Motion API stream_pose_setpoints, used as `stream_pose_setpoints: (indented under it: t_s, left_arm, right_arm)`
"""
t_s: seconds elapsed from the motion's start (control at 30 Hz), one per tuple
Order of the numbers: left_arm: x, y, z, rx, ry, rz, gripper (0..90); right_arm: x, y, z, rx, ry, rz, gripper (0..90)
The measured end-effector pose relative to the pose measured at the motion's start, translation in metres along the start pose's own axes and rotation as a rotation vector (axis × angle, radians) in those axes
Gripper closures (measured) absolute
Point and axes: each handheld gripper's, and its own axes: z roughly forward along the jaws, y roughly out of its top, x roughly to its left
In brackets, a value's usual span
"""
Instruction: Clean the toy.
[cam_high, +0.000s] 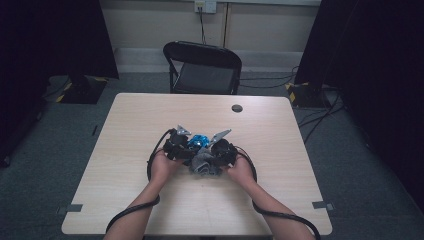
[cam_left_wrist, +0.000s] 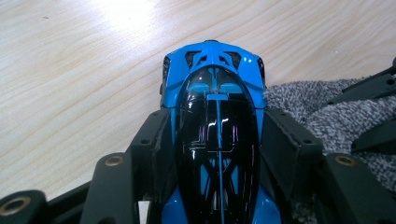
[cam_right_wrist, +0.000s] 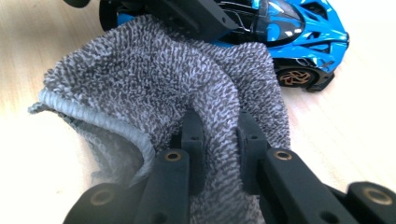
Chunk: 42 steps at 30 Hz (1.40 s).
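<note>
So the blue toy car sits roughly at the center of the wooden table, and the left gripper has it clamped by the flanks, one black jaw pressed on each side of the glossy black roof, nose pointing toward 12 o'clock in the left gripper view. The grey towel is bunched up right against the car at about 3 o'clock in that same view, touching its side. The right gripper has its jaws pinched tight on a fold of that towel, cloth squeezed between the pads, and in the right gripper view the car's copper-colored wheel peeks out at about 2 o'clock past the towel. From the high view, both hands meet mid-table, with a black folding chair off at 12 o'clock behind the table.
</note>
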Motion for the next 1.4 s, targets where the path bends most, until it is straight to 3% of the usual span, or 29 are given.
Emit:
stream_pose_setpoints:
  t_s: [0.37, 0.6, 0.9, 1.13, 1.4]
  left_arm:
    - [0.0, -0.001, 0.0, -0.005, -0.001, 0.001, 44.3]
    - [0.0, -0.001, -0.001, -0.006, 0.001, 0.006, 44.3]
    - [-0.001, -0.001, 0.0, -0.005, 0.0, 0.004, 44.3]
    - [0.0, -0.002, -0.001, -0.006, 0.001, 0.009, 44.4]
    - [0.0, -0.002, -0.001, -0.008, 0.003, 0.015, 44.4]
  right_arm:
    - [-0.006, -0.003, -0.002, -0.006, -0.026, 0.035, 77.6]
    - [-0.018, -0.011, -0.005, -0.028, -0.041, 0.098, 77.7]
    - [-0.024, -0.004, -0.005, 0.008, -0.088, 0.093, 77.6]
    - [-0.034, -0.002, -0.004, 0.011, -0.099, 0.13, 77.6]
    - [-0.038, -0.002, -0.005, 0.015, -0.111, 0.132, 77.6]
